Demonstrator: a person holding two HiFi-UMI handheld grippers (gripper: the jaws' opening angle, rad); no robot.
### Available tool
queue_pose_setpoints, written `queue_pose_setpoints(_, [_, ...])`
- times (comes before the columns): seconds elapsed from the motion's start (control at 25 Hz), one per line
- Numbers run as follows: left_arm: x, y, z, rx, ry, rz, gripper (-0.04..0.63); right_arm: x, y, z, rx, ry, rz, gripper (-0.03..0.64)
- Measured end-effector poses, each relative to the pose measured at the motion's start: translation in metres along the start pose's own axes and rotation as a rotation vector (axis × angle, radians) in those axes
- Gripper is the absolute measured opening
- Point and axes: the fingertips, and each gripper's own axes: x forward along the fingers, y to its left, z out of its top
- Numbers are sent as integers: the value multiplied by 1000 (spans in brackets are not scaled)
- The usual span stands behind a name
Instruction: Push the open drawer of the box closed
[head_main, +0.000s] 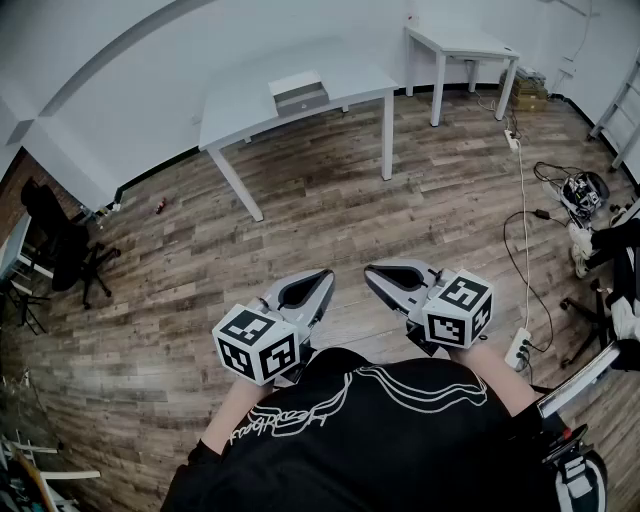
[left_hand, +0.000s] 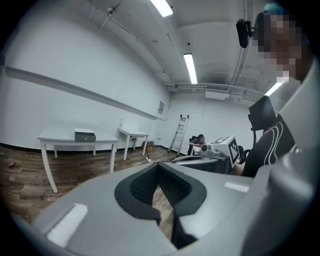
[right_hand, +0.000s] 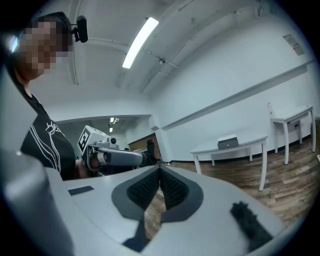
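The small grey box (head_main: 298, 92) sits on a white table (head_main: 240, 110) far across the room, its drawer drawn out a little toward me. It shows small in the left gripper view as the box (left_hand: 85, 135) and in the right gripper view as the box (right_hand: 228, 142). I hold both grippers close to my body over the wooden floor, well short of the table. My left gripper (head_main: 326, 275) is shut with nothing in it, its tips meeting (left_hand: 158, 167). My right gripper (head_main: 371, 270) is shut and empty too (right_hand: 160, 170).
A second white table (head_main: 460, 45) stands at the back right with cardboard boxes (head_main: 530, 92) beside it. Cables and a power strip (head_main: 518, 348) lie on the floor to my right. An office chair (head_main: 60, 250) stands left. A ladder (left_hand: 179, 132) leans on the far wall.
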Motion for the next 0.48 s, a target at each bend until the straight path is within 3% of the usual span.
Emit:
queue_pose_setpoints(0.28, [118, 25, 18, -12, 22, 5, 8, -20, -123, 12, 9, 1, -19, 9])
queue_pose_setpoints(0.48, [147, 106, 31, -51, 45, -23, 8, 43, -176, 21, 46, 22, -54, 9])
